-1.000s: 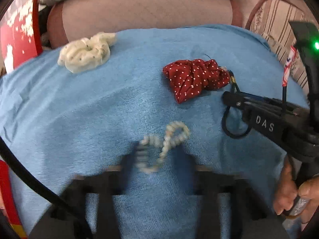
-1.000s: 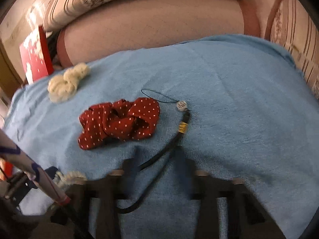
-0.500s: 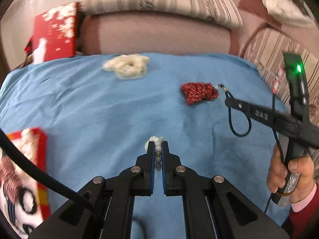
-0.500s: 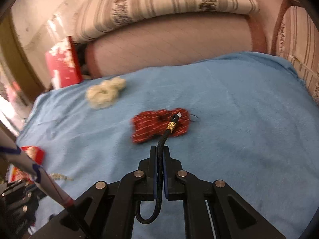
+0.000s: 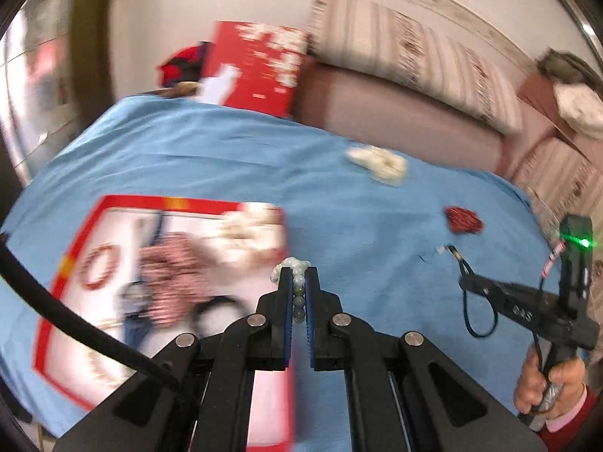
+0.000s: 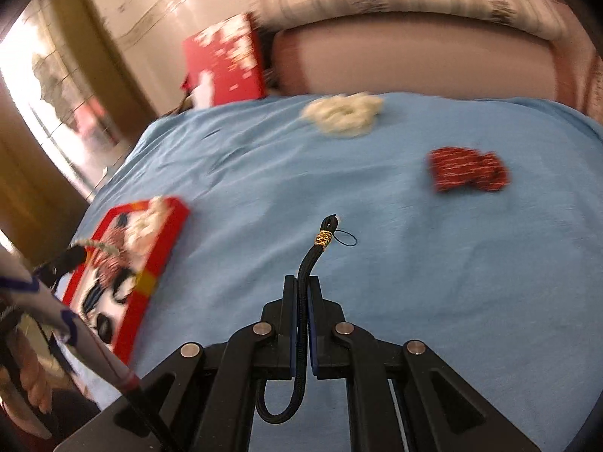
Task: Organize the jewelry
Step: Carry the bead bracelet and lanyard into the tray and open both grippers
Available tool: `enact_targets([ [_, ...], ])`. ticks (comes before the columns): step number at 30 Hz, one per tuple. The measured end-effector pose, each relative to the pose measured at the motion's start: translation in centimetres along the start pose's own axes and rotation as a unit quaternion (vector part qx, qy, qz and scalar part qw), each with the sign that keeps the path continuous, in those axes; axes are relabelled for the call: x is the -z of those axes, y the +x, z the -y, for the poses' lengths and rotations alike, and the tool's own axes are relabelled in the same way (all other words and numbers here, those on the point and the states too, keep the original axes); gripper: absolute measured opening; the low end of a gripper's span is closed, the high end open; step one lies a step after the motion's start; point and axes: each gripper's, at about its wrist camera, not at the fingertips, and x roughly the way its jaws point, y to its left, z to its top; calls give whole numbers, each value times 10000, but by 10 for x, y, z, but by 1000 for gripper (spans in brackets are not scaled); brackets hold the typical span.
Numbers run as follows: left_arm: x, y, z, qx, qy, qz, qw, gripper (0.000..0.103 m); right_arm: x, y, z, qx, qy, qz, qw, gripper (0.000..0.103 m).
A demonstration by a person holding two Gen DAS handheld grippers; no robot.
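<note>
My left gripper (image 5: 297,277) is shut on a pale bead bracelet (image 5: 297,293) and holds it above the right edge of a red-rimmed box (image 5: 113,203) that holds several pieces of jewelry. My right gripper (image 6: 301,286) is shut on a black cord bracelet (image 6: 307,263) with a gold wrap, lifted over the blue cloth (image 6: 414,263). The right gripper also shows in the left wrist view (image 5: 467,284), with the cord hanging from it. The box shows at the left in the right wrist view (image 6: 166,248).
A red dotted scrunchie (image 6: 467,169) (image 5: 461,220) and a cream scrunchie (image 6: 345,113) (image 5: 380,162) lie on the cloth. A red box lid (image 5: 260,64) leans against the pink sofa (image 5: 395,113) behind. Striped cushions line the back.
Both grippers closed on their pieces and lifted them off the cloth. Both have swung left, bringing the red-rimmed box under the left gripper.
</note>
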Motion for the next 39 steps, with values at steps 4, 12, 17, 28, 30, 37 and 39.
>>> enact_targets([
  [4, 1, -21, -55, -337, -401, 210, 9984, 5, -2, 6, -51, -285, -361, -90, 9989, 5],
  [12, 17, -22, -160, -858, -1334, 167, 9872, 5, -1, 26, -142, -820, -937, -282, 9918, 5],
  [17, 31, -9, -200, -832, -1879, -73, 9786, 5, -9, 51, -197, -1091, -1248, -471, 9850, 5],
  [28, 44, 11, -208, -782, -2010, -502, 9752, 5, -51, 151, -298, -1380, -1567, -1022, 9726, 5],
  [30, 44, 12, -209, -841, -2000, -509, 9749, 5, -56, 175, -311, -1255, -1655, -1139, 9715, 5],
  [37, 45, 23, -216, -781, -2127, -712, 9714, 5, -64, 229, -326, -898, -1672, -1422, 9715, 5],
  [39, 46, 26, -216, -745, -2126, -770, 9712, 5, -65, 237, -326, -829, -1668, -1443, 9719, 5],
])
